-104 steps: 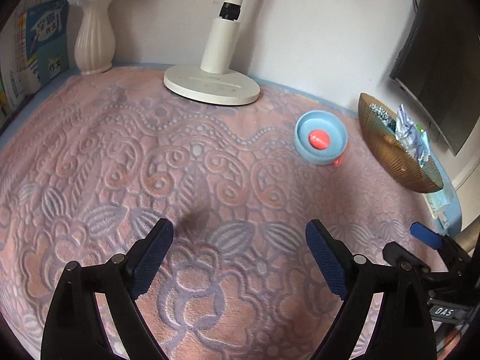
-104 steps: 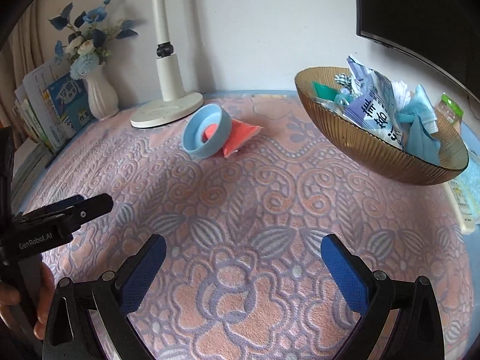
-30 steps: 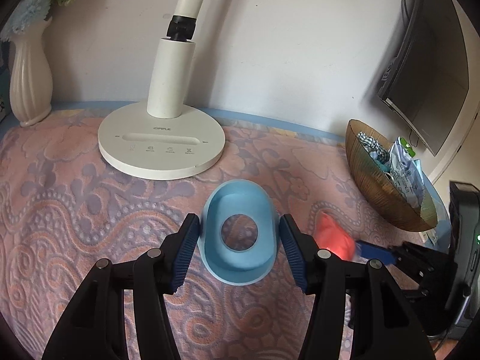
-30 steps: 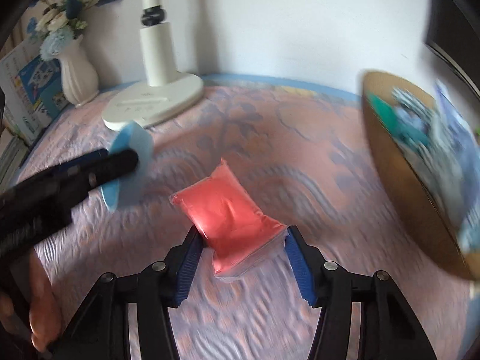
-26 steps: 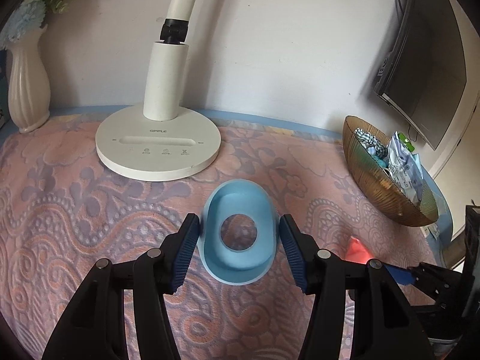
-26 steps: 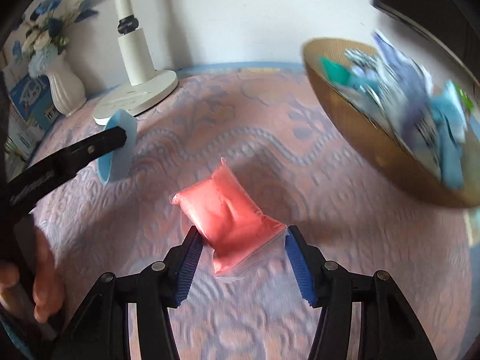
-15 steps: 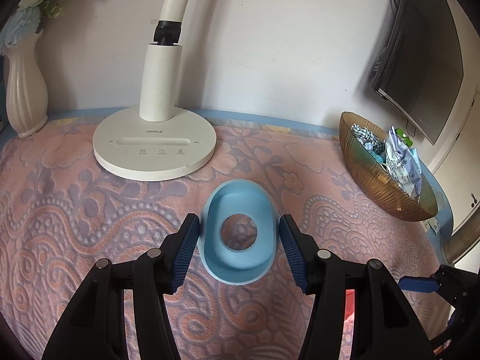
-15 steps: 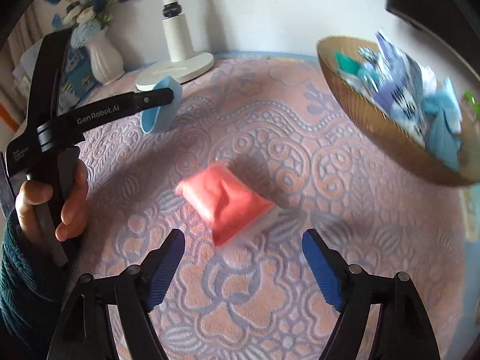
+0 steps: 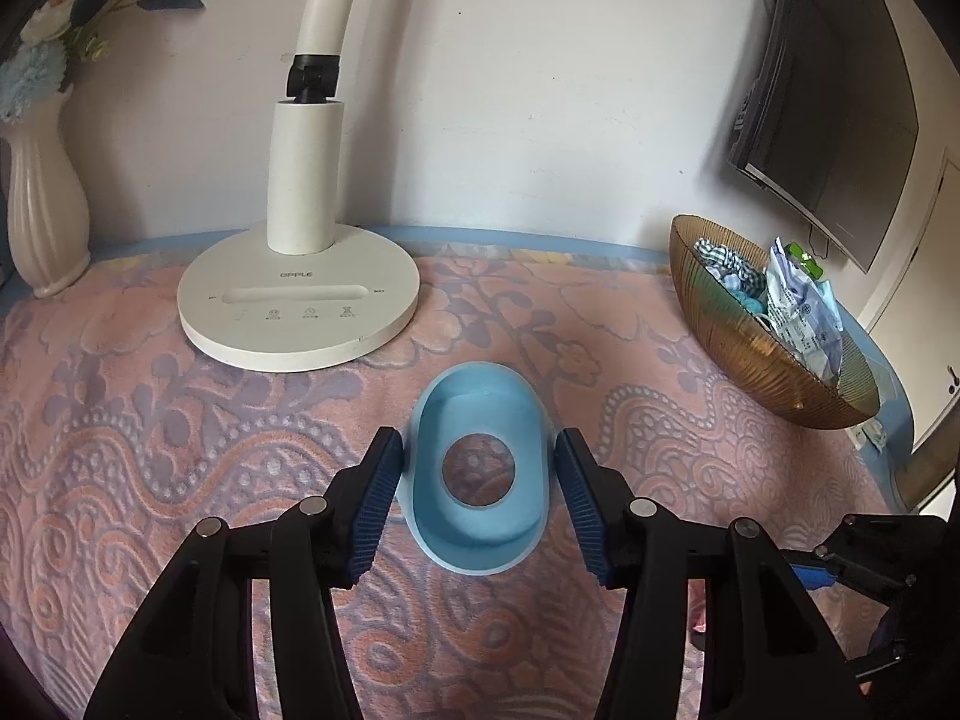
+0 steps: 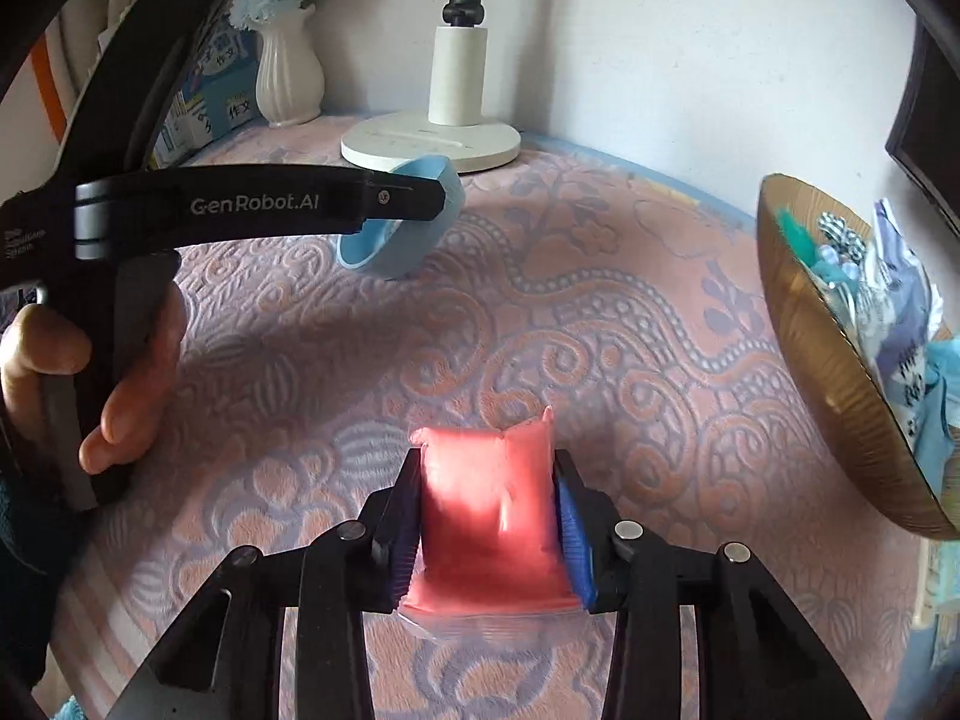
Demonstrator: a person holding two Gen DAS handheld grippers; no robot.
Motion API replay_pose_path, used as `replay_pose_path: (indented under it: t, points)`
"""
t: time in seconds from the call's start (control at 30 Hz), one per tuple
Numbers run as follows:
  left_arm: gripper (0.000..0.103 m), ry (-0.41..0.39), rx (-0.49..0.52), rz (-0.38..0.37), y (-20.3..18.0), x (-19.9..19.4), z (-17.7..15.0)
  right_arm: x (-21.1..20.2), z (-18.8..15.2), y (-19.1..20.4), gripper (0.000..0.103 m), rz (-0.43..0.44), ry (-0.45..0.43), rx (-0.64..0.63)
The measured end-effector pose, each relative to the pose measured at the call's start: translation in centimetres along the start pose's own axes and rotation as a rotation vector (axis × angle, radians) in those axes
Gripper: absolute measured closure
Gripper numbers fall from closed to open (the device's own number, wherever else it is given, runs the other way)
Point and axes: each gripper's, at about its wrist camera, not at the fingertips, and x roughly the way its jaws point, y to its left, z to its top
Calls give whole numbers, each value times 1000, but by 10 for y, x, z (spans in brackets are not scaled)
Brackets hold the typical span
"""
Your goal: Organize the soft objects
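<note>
The left tongs [image 9: 477, 501] grip a soft blue ring [image 9: 477, 474] by its two sides, squeezing it into an oval and holding it in front of the lamp base [image 9: 300, 306], above the patterned tabletop [image 9: 150, 450]. The closing should stay light, so the ring neither collapses nor slips out. The tongs slant down toward the tabletop with the ring's opening facing the camera; the amber bowl [image 9: 762, 360] of soft things sits well to the right of the lamp base.

In the right wrist view, the right tongs [image 10: 487, 519] are closing on a red pouch [image 10: 486, 510], already pinched between both pads. A hold across its middle, kept level, should stop the filling from bulging out. These tongs point steeply down, well in front of the lamp base [image 10: 429, 144]. A hand [image 10: 96, 378] holds the left tongs' handle level at the left.
</note>
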Motion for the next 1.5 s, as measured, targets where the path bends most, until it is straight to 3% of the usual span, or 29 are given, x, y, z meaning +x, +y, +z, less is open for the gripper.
replay_pose_path:
  t: [0.2, 0.27, 0.33, 0.43, 0.53, 0.6, 0.67, 0.7, 0.73, 0.8, 0.93, 1.03, 1.2, 1.27, 1.3, 1.4, 1.5]
  points:
    - [56, -22, 50, 26, -13, -6, 0, -49, -13, -29, 64, -15, -68, 88]
    - [57, -29, 45, 0, -19, -12, 5, -75, -13, -45, 64, -59, -109, 97]
    - [82, -54, 58, -25, -33, -23, 14, -99, -10, -64, 64, -102, -149, 113]
    - [82, -88, 70, -109, -60, -41, 40, -130, 4, -103, 64, -164, -223, 183]
    - [82, -114, 124, -139, -92, -49, 66, -146, 15, -142, 64, -170, -253, 288]
    - [70, -117, 147, -147, -106, -49, 78, -149, 14, -158, 64, -145, -254, 343]
    - [35, -72, 136, -186, -104, -45, 77, -149, 8, -164, 64, -108, -256, 365]
    - [13, -33, 127, -194, -100, -39, 72, -148, 2, -163, 64, -85, -256, 363]
    - [12, 6, 114, -182, -96, -33, 61, -147, -5, -161, 64, -74, -253, 358]
    - [12, 34, 89, -176, -92, -26, 37, -142, -18, -159, 64, -63, -233, 358]
    - [12, 183, 35, -266, -102, 3, 3, -125, -37, -162, 64, -23, -181, 414]
    - [12, 206, 99, -202, -123, 17, -7, -122, -45, -164, 64, -5, -173, 432]
    - [12, 240, 149, -159, -139, 39, -6, -126, -49, -163, 64, 7, -190, 421]
    - [18, 261, 165, -148, -145, 50, -7, -125, -49, -165, 64, 7, -193, 425]
    - [41, 271, 186, -139, -150, 56, -9, -124, -49, -166, 64, 9, -193, 426]
    - [43, 262, 255, -109, -159, 58, -15, -125, -50, -169, 64, 6, -194, 426]
    - [43, 221, 217, -144, -152, 40, -10, -136, -48, -176, 64, -20, -218, 427]
